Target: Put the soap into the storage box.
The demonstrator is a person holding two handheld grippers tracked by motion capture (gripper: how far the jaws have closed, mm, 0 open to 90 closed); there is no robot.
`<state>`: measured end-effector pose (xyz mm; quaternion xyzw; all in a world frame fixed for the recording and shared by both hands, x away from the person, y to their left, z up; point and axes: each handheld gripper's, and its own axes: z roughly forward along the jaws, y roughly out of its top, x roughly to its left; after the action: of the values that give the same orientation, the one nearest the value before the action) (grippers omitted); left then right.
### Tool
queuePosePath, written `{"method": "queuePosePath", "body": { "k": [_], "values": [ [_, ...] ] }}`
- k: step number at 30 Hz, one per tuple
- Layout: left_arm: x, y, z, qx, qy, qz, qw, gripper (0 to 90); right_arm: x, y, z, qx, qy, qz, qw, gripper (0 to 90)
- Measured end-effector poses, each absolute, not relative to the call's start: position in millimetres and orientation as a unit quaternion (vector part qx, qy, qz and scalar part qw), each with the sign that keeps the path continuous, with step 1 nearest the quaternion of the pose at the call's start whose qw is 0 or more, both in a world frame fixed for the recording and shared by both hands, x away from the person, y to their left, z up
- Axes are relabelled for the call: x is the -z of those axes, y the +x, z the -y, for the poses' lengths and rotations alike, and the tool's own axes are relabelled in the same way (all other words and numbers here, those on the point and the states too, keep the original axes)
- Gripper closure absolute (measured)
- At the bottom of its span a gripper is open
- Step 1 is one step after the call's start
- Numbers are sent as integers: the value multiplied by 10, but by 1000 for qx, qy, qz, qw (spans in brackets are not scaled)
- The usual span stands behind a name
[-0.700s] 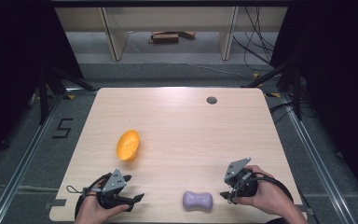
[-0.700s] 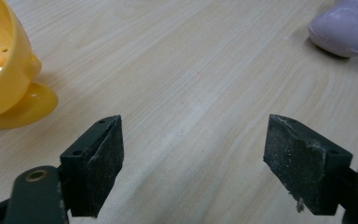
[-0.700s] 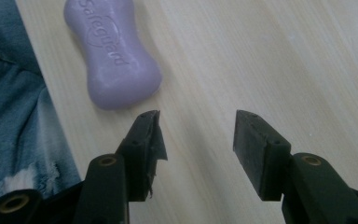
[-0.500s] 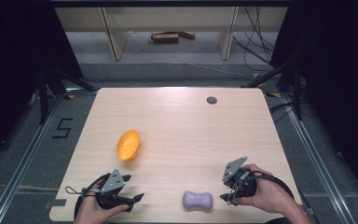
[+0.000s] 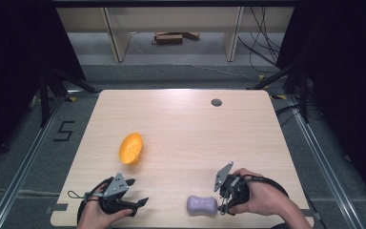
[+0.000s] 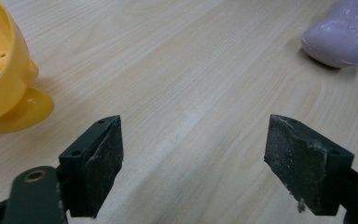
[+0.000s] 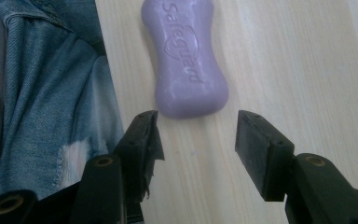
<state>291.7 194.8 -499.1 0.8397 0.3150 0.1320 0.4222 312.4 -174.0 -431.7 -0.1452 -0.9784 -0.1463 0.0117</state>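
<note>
Since the earlier high-view frames, little has shifted: the right hand sits marginally nearer the table's front edge, while the left one rests as before.

From left to right, the yellow cup [image 5: 131, 149] lies tipped on its side on the left half of the wooden table [image 5: 190, 129], apart from both tools. The left gripper [image 5: 140, 204] rests at the front-left edge, jaws spread wide with bare wood between them. The purple soap bar [image 5: 202, 204] lies near the front edge, between the 2 grippers. The right gripper [image 7: 196, 135] points at the bar's near end, jaws parted and gripping nothing; the bar sits just beyond the pads.

The step in hand appears to be picking up the soap. The gap looks barely wider than the bar, though the angle makes this hard to judge; opening slightly, then advancing until the pads straddle its narrow waist, would give the surest hold. The bar is smooth and rounded, so closing should be square and gentle.
</note>
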Motion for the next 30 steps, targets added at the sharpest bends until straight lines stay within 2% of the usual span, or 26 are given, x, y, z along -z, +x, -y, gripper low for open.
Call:
{"method": "queuePosePath", "body": {
  "k": [12,30],
  "values": [
    [4983,2918,-1954,-130,840,-314,423,189,4393,3199,1388,111,-99,989,1,469],
    [4991,2916,-1949,-135,839,-316,421,186,4536,3237,1150,77,-74,994,-1,436]
  ]
}}
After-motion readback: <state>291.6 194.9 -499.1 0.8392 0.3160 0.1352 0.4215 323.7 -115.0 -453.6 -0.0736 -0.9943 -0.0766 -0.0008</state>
